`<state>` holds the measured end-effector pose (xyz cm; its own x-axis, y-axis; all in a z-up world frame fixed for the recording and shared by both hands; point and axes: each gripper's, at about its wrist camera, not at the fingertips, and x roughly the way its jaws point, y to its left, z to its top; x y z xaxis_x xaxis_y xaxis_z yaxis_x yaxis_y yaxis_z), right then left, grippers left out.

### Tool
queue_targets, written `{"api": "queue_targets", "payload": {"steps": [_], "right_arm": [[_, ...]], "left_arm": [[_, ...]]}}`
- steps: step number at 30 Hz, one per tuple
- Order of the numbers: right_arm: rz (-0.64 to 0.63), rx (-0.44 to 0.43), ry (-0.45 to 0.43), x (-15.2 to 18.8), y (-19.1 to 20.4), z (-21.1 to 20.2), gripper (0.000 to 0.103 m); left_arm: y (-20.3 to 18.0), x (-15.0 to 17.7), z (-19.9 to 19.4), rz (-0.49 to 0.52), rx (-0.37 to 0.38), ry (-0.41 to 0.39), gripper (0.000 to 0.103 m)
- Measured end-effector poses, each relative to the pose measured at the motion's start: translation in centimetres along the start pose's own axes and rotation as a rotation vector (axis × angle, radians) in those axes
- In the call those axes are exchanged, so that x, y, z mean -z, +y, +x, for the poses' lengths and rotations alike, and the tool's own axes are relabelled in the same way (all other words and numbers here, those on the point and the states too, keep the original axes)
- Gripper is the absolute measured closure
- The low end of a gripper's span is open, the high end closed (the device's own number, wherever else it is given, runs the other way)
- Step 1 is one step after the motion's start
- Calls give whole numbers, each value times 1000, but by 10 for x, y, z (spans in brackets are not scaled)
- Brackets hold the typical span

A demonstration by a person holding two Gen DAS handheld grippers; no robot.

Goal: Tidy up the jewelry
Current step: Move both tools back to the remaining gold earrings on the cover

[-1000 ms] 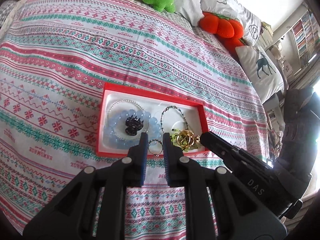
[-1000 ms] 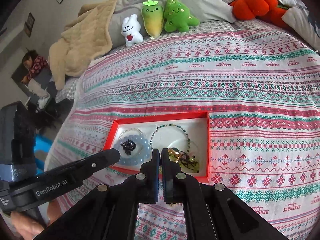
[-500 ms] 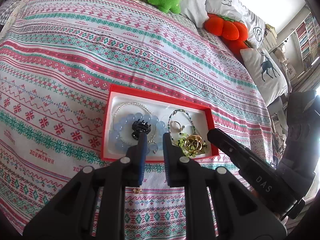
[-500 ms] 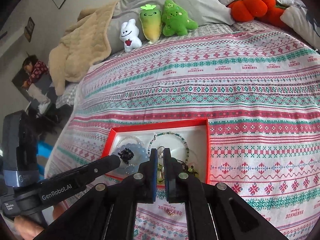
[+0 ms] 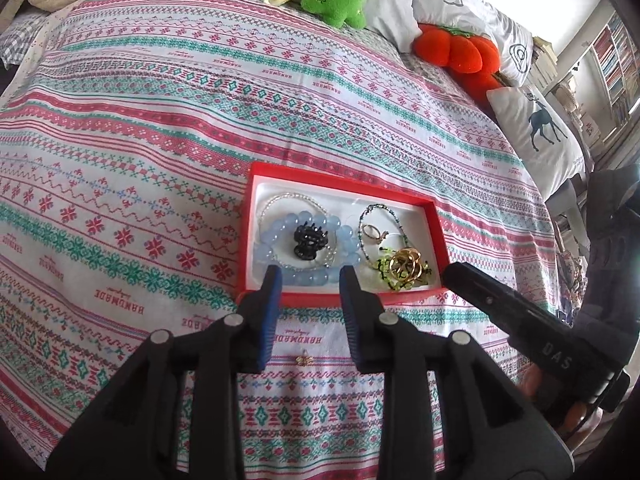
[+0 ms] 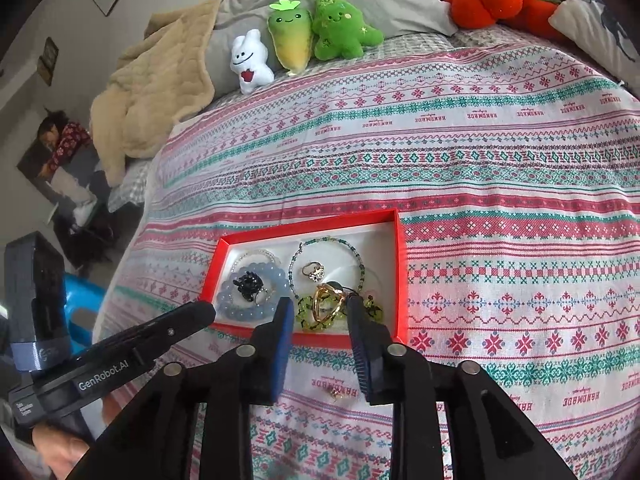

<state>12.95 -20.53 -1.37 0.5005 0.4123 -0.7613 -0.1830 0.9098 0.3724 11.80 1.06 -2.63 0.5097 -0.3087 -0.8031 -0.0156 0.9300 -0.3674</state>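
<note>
Both tongs have parted since the earlier frame. The left gripper [image 5: 308, 276] and right gripper [image 6: 318, 312] are opening, empty. A small gold earring [image 5: 304, 360] lies between the jaws, short of the red tray [image 5: 344, 190]: light, slippery; pinch across its middle.

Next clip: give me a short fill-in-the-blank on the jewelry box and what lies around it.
1. The jewelry box has a ____ rim.
2. The black hair clip lies inside the ring of pale ____ beads.
3. A small gold piece lies on the bedspread, ____ the box.
4. Nothing is between the fingers of ____ gripper.

Missing: red; blue; outside; either
</note>
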Motion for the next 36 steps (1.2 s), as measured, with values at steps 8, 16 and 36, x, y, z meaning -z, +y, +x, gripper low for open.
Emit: {"api": "queue_targets", "payload": {"steps": [8, 16, 36], "right_arm": [[-41, 80, 60, 15, -1, 1, 47], [-80, 141, 96, 22, -2, 6, 51], [-83, 139, 125, 26, -1, 11, 66]], "left_arm": [[-4, 15, 5, 32, -16, 42, 71], [-15, 33, 25, 89, -13, 151, 71], [-31, 51, 57, 202, -133, 208, 71]]}}
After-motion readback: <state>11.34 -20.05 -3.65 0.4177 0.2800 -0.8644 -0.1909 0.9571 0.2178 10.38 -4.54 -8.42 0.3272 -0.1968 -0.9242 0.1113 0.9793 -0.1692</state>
